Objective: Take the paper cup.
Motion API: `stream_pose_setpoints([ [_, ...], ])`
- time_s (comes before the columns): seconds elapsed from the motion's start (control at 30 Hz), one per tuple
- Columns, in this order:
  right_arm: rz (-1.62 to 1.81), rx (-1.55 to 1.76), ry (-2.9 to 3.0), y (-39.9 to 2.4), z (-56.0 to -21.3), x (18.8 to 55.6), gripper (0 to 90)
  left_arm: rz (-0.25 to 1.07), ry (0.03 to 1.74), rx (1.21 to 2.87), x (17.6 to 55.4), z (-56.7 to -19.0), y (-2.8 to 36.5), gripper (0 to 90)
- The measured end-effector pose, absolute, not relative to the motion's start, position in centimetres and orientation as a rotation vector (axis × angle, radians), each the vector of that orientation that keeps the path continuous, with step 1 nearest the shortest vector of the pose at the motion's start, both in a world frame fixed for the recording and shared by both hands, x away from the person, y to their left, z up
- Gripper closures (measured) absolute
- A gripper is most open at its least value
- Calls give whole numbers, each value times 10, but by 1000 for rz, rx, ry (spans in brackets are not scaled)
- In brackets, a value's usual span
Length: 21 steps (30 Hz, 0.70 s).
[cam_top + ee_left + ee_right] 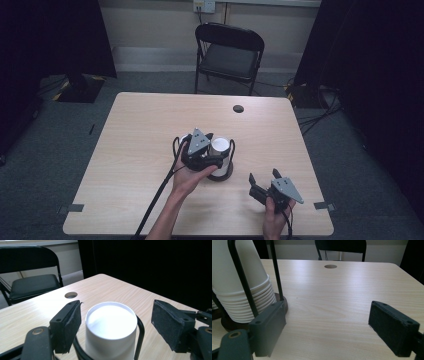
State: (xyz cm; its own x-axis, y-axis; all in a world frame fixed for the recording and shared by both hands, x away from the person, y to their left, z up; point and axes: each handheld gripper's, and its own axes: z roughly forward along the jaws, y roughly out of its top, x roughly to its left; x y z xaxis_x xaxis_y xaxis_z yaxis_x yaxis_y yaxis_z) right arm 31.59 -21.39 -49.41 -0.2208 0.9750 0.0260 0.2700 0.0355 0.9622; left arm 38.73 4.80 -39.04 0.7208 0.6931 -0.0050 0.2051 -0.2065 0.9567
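cup stack [220,149] | white paper, nested upside down | upright in black wire holder [242,280] | table middle

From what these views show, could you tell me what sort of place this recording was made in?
Probably a lab or studio set up for recording: a bare wooden table with a cable hole, dark curtains at both sides, a folding chair by the wall, and cables trailing over grey carpet.

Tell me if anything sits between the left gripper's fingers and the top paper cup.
Partly: the black wire holder rises beside the stack of paper cups. The left gripper straddles the top cup, fingers clear of it.
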Motion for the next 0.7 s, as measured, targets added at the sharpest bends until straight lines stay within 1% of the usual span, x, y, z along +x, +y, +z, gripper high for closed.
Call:
stream_pose_setpoints([
  [0.37,1230,1290,1590,-214,-494,316,139,517,714,1793,398,-394,43,244],
  [0.7,1239,1285,1585,-215,-494,315,139,529,707,1825,402,-400,37,272],
])
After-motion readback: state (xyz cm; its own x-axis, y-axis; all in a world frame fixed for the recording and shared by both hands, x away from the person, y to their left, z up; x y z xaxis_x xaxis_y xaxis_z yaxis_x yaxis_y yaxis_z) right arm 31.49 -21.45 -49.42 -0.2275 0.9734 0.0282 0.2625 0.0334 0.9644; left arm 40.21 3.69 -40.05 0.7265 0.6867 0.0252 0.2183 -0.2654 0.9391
